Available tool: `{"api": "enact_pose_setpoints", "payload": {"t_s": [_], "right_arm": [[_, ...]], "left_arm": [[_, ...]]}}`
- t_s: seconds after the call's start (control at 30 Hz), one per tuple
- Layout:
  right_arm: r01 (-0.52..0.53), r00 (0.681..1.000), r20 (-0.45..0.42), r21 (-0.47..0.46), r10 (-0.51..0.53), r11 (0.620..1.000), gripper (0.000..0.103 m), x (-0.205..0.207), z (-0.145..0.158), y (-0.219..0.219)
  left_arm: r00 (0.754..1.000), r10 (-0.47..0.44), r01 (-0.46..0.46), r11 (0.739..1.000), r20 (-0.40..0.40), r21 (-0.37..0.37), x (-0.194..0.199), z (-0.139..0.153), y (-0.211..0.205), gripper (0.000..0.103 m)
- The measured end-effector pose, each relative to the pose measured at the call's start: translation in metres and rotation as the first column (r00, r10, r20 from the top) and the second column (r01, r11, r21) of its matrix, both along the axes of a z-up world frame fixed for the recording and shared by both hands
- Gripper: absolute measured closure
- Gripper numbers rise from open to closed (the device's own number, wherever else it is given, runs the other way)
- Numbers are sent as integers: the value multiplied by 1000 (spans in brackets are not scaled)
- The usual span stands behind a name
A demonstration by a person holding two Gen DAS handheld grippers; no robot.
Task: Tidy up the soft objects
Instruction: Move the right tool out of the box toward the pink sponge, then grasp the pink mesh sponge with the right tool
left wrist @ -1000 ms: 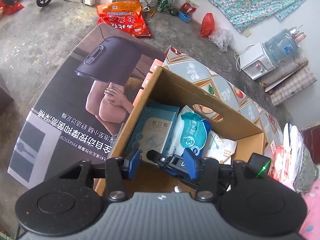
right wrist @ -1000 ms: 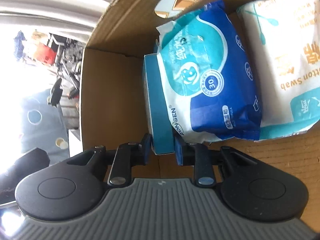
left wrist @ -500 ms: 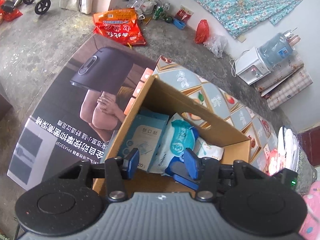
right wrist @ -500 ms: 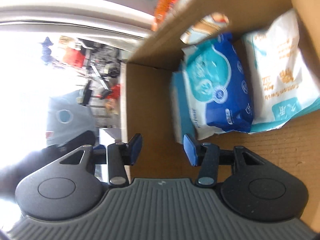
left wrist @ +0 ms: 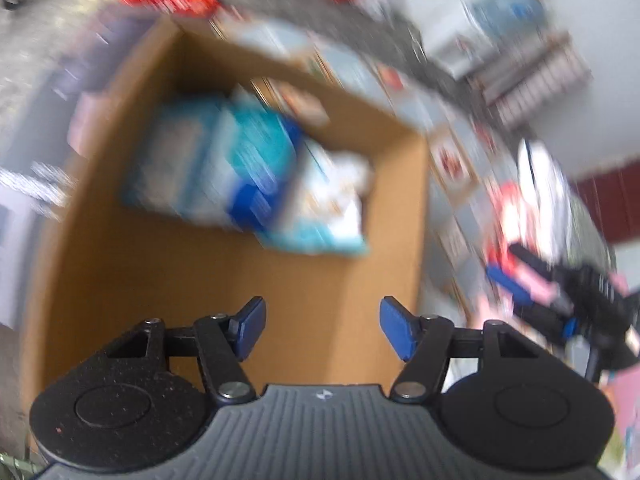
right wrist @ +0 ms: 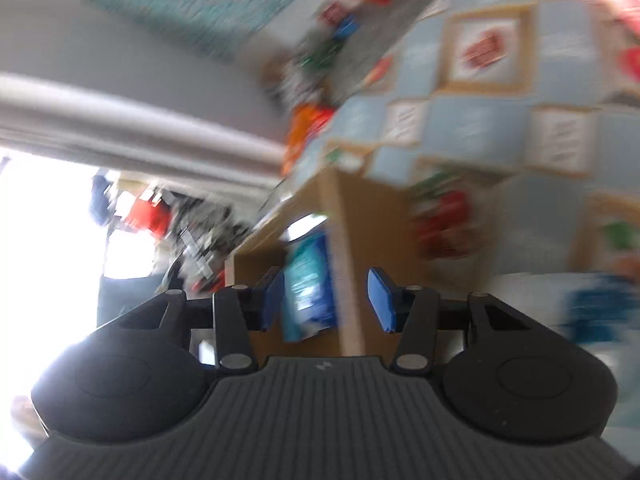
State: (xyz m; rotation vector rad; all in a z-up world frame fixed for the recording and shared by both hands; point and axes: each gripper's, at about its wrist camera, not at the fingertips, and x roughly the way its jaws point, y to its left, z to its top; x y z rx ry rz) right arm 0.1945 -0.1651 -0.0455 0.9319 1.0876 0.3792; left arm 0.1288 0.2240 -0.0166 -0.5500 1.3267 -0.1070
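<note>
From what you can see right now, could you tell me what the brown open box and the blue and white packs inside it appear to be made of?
The brown open box looks like plain corrugated cardboard: matte tan walls and floor with thin raw edges. The blue and white packs seem to be soft plastic film pouches, going by their printed colours and crumpled outlines; motion blur hides any gloss or seams.

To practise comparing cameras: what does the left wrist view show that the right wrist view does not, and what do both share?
Only the left wrist view shows the cardboard box's bare floor, the white pack and the right gripper over pink items. Only the right wrist view shows a bright doorway and the box's outer wall. Both, though blurred, show the blue pack and empty, parted jaws; the left gripper is opening.
</note>
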Motion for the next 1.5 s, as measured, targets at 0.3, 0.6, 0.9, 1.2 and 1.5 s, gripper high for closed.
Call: {"api": "enact_pose_setpoints", "payload": {"t_s": [0.3,0.6,0.9,1.2,1.5], "right_arm": [[14,998,-60,7,-13,1000,56,-33,-25,-36],[-24,997,-79,13,25,1000,56,-31,-30,-56],[-263,964,-25,-244,265,933,45,-29,-9,-45],[-671,654,-59,-506,754,542,9,-19,-21,42],[-599,741,-133,-573,659,559,65,-16,-58,49]], "left_arm": [[977,-183,193,978,-110,81,-25,-44,-99,50],[970,-216,231,963,-112,140,-36,-51,-130,81],[970,-224,235,962,-91,140,-33,-44,-140,80],[968,-226,236,967,-107,92,-37,-52,-136,80],[965,-244,251,966,-101,67,-42,-55,-134,80]]}}
